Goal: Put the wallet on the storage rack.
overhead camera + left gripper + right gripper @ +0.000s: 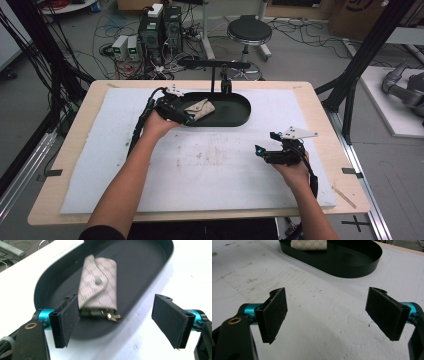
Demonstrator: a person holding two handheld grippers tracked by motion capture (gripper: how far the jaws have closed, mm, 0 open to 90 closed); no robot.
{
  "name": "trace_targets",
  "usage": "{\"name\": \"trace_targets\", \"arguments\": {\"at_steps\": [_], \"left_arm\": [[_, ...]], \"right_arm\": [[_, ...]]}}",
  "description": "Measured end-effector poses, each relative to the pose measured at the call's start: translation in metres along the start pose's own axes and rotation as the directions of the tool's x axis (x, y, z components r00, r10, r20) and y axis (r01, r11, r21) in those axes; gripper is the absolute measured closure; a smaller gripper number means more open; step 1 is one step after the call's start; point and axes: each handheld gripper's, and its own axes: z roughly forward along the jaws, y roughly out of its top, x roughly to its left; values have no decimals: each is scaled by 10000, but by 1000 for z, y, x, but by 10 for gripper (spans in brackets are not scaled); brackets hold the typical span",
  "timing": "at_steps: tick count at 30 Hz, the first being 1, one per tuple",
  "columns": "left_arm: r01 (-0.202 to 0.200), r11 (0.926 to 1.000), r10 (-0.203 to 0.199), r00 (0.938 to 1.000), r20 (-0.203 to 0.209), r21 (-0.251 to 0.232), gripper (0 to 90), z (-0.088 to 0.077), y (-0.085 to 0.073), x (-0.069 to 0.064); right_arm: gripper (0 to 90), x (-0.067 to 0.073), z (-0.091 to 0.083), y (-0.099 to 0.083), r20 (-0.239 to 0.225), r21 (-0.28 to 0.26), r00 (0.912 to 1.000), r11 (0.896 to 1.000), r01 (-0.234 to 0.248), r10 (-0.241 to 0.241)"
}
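One black oval tray (235, 116) sits near the far edge of the white mat (210, 165), and one beige patterned key pouch (199, 109) lies in the tray's left end. The left gripper (186, 119) hovers at the tray's left rim with its jaws spread wide, the pouch just beside one pad and not clamped. One right gripper (265, 152) hangs over bare mat towards the right edge, jaws wide apart and holding nothing. Behind the table stands one round stool (249, 31).
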Motion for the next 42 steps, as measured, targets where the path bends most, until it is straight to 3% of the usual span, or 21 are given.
{"name": "trace_targets", "arguments": {"at_steps": [7,12,16,18,22,29,35,40,42], "left_arm": [[-182,9998,184,9996,228,-90,192,-18,-19,-11],[-189,9987,198,9996,192,-482,190,-36,-32,-20],[-323,9985,318,9994,-109,-450,183,-48,-50,-31],[-155,9982,153,9999,-42,-574,183,-52,-59,-35],[-62,9975,41,9996,-287,-708,181,-61,-74,-41],[277,9906,-326,9989,-347,-1337,178,-77,-92,-49],[796,9790,-844,9963,-176,-1877,172,-84,-108,-53],[832,9667,-891,9959,-136,-2420,171,-89,-112,-58],[731,9659,-807,9965,-206,-2483,171,-91,-112,-61]], "right_arm": [[182,0,0,0,22,33,10000,10000,87,-87],[182,0,1,0,46,4,9999,10000,94,-94],[182,1,1,0,22,52,10000,10000,53,-54],[182,1,1,0,18,38,10000,10000,46,-46],[182,1,2,0,9,78,10000,9999,96,-97],[182,-1,1,0,31,37,10000,10000,58,-58],[182,-1,2,-1,28,36,10000,10000,29,-29],[182,-2,2,-1,16,27,10000,10000,19,-19],[183,-3,1,-1,14,-11,10000,10000,-9,9]]}}
